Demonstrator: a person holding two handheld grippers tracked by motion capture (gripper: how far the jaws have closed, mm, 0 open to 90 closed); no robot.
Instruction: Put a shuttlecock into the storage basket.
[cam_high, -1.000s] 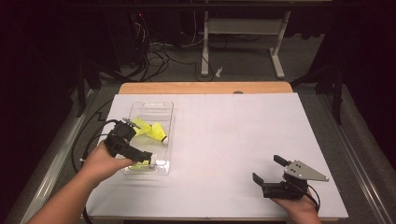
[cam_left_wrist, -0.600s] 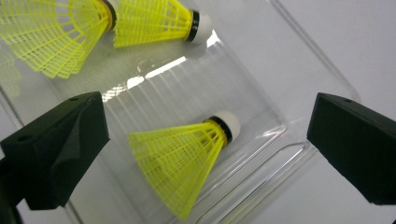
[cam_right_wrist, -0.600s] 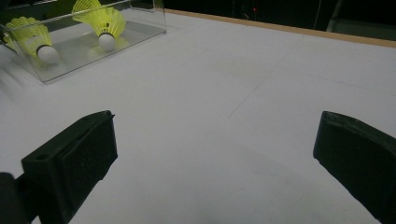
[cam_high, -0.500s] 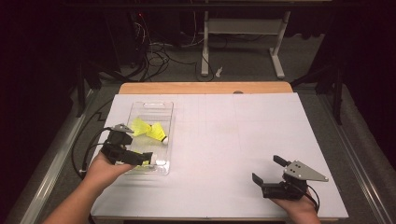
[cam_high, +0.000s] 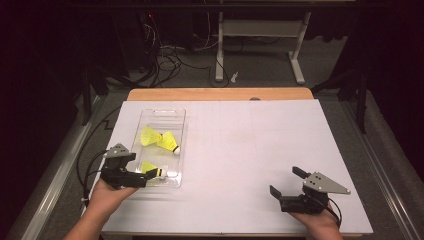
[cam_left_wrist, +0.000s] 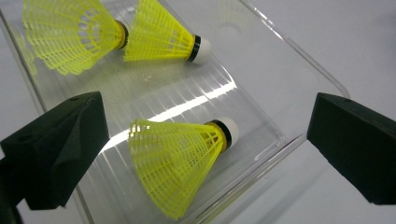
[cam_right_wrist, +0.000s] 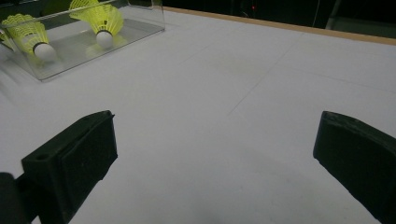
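Tongs (cam_left_wrist: 205, 140) spread wide over tray (cam_left_wrist: 261, 154) near edge, shuttlecock (cam_left_wrist: 182, 163) between.

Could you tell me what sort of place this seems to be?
Probably a lab recording station: a white-covered table, loose cables on the floor beyond it, and a clear tray of yellow shuttlecocks.

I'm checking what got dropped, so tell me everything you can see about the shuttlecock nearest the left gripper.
The shuttlecock is bright yellow, with a meshed plastic-looking skirt, a black band and a white rounded cap. It lies on its side in the near end of the clear tray, apart from two others. The left gripper hangs open around it, not touching.
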